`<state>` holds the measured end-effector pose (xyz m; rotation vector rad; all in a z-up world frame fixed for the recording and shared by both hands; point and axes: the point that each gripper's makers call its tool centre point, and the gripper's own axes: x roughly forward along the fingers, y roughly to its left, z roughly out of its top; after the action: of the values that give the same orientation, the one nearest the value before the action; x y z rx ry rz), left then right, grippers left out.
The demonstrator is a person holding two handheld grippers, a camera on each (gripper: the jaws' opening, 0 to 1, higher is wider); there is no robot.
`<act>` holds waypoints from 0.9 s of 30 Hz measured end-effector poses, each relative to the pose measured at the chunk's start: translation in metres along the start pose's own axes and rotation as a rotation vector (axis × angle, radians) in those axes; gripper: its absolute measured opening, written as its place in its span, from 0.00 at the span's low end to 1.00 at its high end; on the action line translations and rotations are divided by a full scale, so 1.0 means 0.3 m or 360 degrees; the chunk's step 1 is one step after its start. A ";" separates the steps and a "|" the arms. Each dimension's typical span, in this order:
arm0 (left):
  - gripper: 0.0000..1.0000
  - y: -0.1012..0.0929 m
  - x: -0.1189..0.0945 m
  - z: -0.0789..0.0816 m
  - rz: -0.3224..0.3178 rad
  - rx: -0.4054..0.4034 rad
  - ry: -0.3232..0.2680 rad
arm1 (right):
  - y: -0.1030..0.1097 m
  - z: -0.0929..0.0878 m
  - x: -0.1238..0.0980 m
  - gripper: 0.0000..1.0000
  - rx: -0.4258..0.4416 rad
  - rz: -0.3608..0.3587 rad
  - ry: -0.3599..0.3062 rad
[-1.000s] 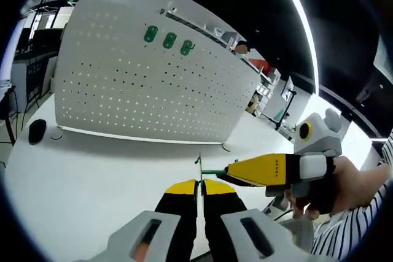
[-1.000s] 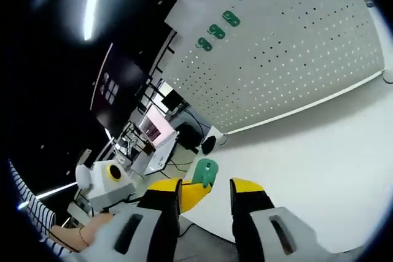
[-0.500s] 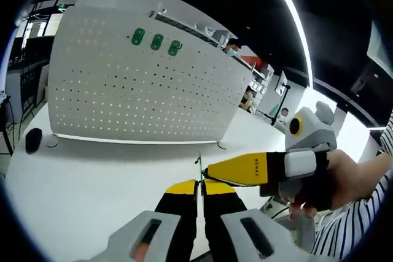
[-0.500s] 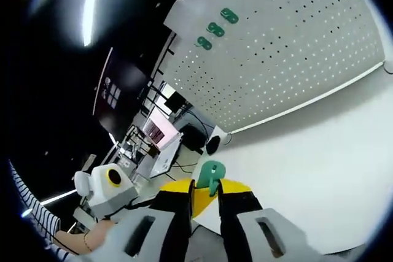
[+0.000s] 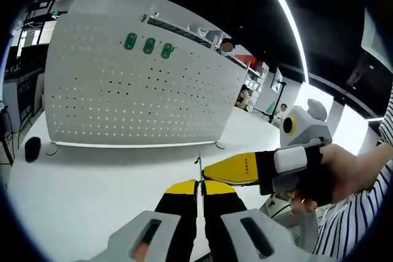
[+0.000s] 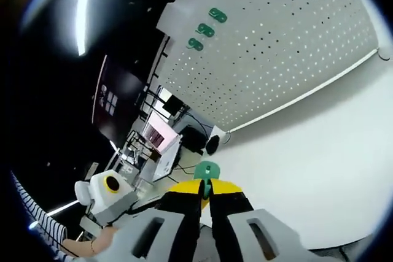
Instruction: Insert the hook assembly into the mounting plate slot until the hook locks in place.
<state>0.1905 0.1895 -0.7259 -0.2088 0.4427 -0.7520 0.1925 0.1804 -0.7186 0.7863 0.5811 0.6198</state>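
Both claws pinch the green hook assembly (image 6: pixel 206 173) above the white desk (image 5: pixel 80 182): the left claw (image 5: pixel 198 183) narrow on its edge, the right claw (image 6: pixel 205 188) clamping it, facing the pegboard (image 5: pixel 135 90).

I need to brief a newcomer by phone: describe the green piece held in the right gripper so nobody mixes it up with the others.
Start at the big white pegboard standing on the white table; three green plates sit in a row near its top edge. The piece you want is off the board: the green plate pinched at the tips of the right gripper, in front of the table.
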 end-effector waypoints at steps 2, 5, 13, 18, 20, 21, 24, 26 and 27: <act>0.01 -0.001 0.000 0.001 -0.0001 0.0020 -0.0003 | -0.001 -0.001 -0.001 0.01 0.0043 0.0005 -0.0004; 0.01 -0.002 -0.002 0.007 -0.0009 0.0068 -0.0017 | 0.006 0.002 -0.002 0.00 0.0086 0.0035 -0.0025; 0.03 0.000 -0.005 0.003 -0.0042 0.0157 -0.0003 | 0.013 -0.006 0.003 0.00 0.0034 0.0030 0.0008; 0.04 0.005 -0.016 0.008 -0.0095 0.0145 0.0041 | 0.038 -0.008 0.009 0.00 -0.0144 0.0024 0.0031; 0.05 0.008 -0.022 0.011 -0.0116 0.0135 0.0058 | 0.047 -0.007 0.015 0.00 -0.0272 0.0018 0.0055; 0.07 0.011 -0.023 0.012 -0.0123 0.0131 0.0064 | 0.055 -0.010 0.018 0.00 -0.0329 0.0022 0.0068; 0.22 0.027 -0.033 0.012 -0.0127 0.0114 0.0072 | 0.087 -0.016 0.033 0.00 -0.0517 0.0039 0.0111; 0.27 0.035 -0.042 0.009 -0.0126 0.0112 0.0075 | 0.110 -0.017 0.046 0.00 -0.0599 0.0054 0.0120; 0.30 0.042 -0.050 0.007 -0.0122 0.0114 0.0070 | 0.117 -0.018 0.047 0.00 -0.0644 0.0046 0.0127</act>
<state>0.1895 0.2092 -0.7236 -0.1433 0.4505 -0.8473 0.1884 0.2122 -0.6977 0.3915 0.4957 0.7685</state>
